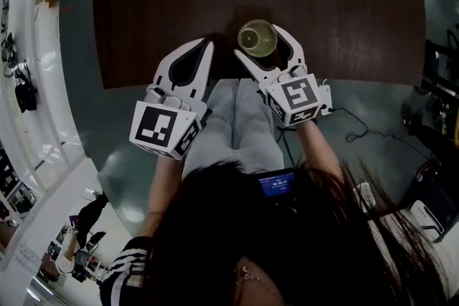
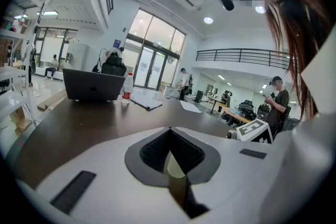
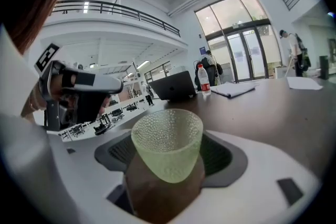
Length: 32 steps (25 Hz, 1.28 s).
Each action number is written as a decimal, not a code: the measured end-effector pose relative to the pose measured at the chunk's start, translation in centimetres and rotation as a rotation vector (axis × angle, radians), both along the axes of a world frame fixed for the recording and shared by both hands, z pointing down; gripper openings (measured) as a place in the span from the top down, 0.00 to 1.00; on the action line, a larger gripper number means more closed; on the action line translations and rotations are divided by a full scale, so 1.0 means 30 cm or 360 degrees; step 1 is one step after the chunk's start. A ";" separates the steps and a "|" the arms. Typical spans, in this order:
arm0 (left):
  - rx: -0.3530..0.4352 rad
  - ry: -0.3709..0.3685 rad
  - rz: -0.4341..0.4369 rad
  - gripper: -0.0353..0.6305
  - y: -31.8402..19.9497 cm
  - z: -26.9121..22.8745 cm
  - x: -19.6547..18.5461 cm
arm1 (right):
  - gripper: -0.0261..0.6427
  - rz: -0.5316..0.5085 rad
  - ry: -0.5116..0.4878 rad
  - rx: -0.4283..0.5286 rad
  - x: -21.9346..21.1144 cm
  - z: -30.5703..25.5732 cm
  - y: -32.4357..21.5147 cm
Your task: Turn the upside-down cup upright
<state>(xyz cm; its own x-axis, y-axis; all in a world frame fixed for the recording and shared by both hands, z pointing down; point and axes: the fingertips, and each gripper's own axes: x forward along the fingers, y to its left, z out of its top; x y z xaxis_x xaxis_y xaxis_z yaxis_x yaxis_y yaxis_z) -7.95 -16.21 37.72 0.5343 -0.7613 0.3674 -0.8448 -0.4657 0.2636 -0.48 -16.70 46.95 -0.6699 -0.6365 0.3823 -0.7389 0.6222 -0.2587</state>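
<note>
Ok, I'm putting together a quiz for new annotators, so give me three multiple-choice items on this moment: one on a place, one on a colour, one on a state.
1. Where is the cup?
A. On the table beside the laptop
B. Between the jaws of the right gripper
C. Standing next to the bottle

2. What colour is the cup?
A. Pale green
B. Red
C. Dark blue

3. In what state is the left gripper?
A. Open wide
B. Shut on the bottle
C. Shut, with nothing held

Answers:
1 B: the right gripper view shows the cup mouth-up with a pad on either side of it.
2 A: its dimpled wall is translucent pale green in both the head view and the right gripper view.
3 C: the left gripper view shows the jaws meeting at the tip with no object between them.
</note>
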 end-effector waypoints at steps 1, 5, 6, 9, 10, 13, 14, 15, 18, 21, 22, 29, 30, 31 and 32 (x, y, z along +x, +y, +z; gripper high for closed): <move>0.0008 0.0003 0.0002 0.94 0.001 -0.005 0.000 | 0.39 0.0008 -0.0026 -0.0005 0.005 -0.016 -0.002; 0.0031 0.0024 0.0016 0.94 0.005 -0.027 0.000 | 0.39 0.0040 -0.0177 -0.0053 0.015 -0.079 -0.011; 0.0034 0.0032 0.0022 0.94 0.007 -0.032 -0.002 | 0.39 0.0049 -0.0227 -0.0073 0.013 -0.096 -0.012; 0.0045 0.0055 0.0041 0.94 0.016 -0.050 -0.021 | 0.39 0.0075 -0.0391 -0.0143 -0.001 -0.151 -0.011; 0.0048 0.0062 0.0044 0.94 0.021 -0.059 -0.023 | 0.39 0.0084 -0.0450 -0.0172 -0.002 -0.168 -0.009; 0.0051 0.0085 0.0046 0.94 0.038 -0.081 -0.005 | 0.39 0.0114 -0.0644 -0.0274 0.024 -0.212 0.001; 0.0053 0.0093 0.0047 0.94 0.041 -0.084 0.003 | 0.39 0.0124 -0.0713 -0.0313 0.034 -0.220 0.001; 0.0058 0.0101 0.0048 0.94 0.042 -0.086 0.009 | 0.39 0.0134 -0.0784 -0.0355 0.042 -0.225 0.000; 0.0080 0.0113 0.0062 0.94 0.043 -0.090 0.019 | 0.39 0.0164 -0.1011 -0.0496 0.059 -0.230 -0.005; 0.0082 0.0117 0.0078 0.94 0.048 -0.101 0.025 | 0.39 0.0166 -0.1221 -0.0618 0.067 -0.241 -0.005; 0.0079 0.0118 0.0080 0.94 0.048 -0.102 0.023 | 0.39 0.0151 -0.1274 -0.0642 0.065 -0.245 -0.006; 0.0073 0.0133 0.0153 0.85 0.055 -0.102 0.037 | 0.39 0.0196 -0.1685 -0.0873 0.093 -0.206 -0.021; 0.0070 0.0135 0.0167 0.84 0.055 -0.103 0.041 | 0.39 0.0199 -0.1734 -0.0898 0.096 -0.202 -0.023; 0.0065 0.0137 0.0183 0.82 0.055 -0.103 0.046 | 0.39 0.0197 -0.1779 -0.0921 0.097 -0.198 -0.025; 0.0061 0.0139 0.0200 0.80 0.056 -0.102 0.051 | 0.39 0.0195 -0.1822 -0.0944 0.098 -0.196 -0.026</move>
